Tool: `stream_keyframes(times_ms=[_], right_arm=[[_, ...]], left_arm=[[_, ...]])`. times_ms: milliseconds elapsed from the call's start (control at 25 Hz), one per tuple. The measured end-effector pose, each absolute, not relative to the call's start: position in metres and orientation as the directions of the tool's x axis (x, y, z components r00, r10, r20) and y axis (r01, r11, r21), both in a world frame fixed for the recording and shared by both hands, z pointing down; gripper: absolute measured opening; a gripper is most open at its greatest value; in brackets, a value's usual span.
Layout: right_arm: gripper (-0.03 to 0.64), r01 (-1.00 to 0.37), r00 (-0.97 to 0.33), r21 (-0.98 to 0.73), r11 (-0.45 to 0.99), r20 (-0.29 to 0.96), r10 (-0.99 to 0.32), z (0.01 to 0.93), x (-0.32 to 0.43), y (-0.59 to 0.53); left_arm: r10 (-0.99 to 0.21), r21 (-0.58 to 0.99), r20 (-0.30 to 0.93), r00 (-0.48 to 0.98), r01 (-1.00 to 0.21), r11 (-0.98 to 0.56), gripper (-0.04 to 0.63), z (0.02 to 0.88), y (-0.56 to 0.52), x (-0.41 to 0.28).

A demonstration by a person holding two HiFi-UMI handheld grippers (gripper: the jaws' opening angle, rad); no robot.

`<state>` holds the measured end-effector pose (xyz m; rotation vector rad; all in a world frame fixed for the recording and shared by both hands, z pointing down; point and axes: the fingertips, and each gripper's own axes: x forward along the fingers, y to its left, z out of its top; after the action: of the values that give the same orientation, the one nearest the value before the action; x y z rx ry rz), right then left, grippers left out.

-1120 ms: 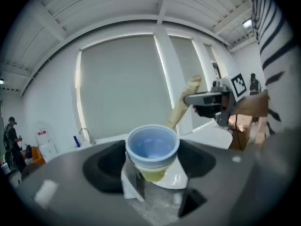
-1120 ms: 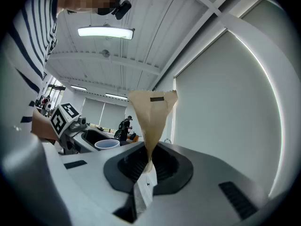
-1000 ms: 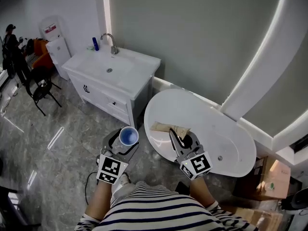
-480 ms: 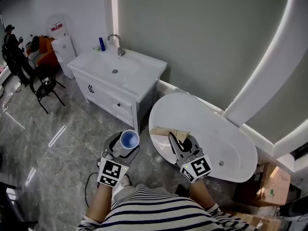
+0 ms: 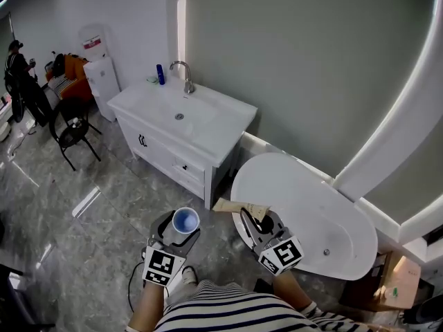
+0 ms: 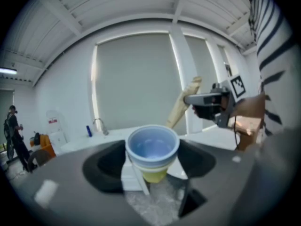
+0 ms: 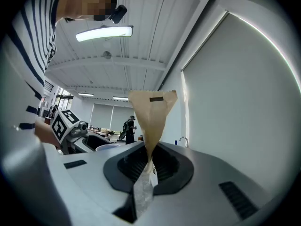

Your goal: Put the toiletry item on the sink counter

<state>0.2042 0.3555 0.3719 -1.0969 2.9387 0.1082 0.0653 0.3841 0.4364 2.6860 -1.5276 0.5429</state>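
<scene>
In the head view my right gripper is shut on a flat beige toiletry tube, held over the near end of a white bathtub. In the right gripper view the tube stands up from the jaws, pinched at its lower end. My left gripper is shut on a blue cup, mouth upward; the left gripper view shows the cup with a yellow base. The white sink counter with its faucet stands ahead and to the left, well apart from both grippers.
A small blue bottle stands at the counter's back edge. A white water dispenser, a black chair and a person are at the far left. Cardboard boxes sit at the right. The floor is grey marble.
The sink counter and bathtub have slid rightward and down in the head view. Both grippers keep their hold and stay near the bottom middle.
</scene>
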Motion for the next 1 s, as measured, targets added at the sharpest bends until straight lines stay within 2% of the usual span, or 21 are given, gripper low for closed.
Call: stream_keyframes(times_ms=[600,1000], right_arm=[[0.028,-0.649,-0.761,0.081,0.757,-0.035,-0.648,0.369,0.079,0.266],[0.028,-0.653,-0.756,0.090,0.752,-0.014,-0.655,0.375,0.058,0.224]], left_arm=[[-0.811,-0.185,0.283,0.512,-0.800,-0.570,0.350,0.434,0.297,-0.046],[-0.790,-0.158,0.284,0.544,-0.786,-0.598,0.350,0.443,0.253,-0.059]])
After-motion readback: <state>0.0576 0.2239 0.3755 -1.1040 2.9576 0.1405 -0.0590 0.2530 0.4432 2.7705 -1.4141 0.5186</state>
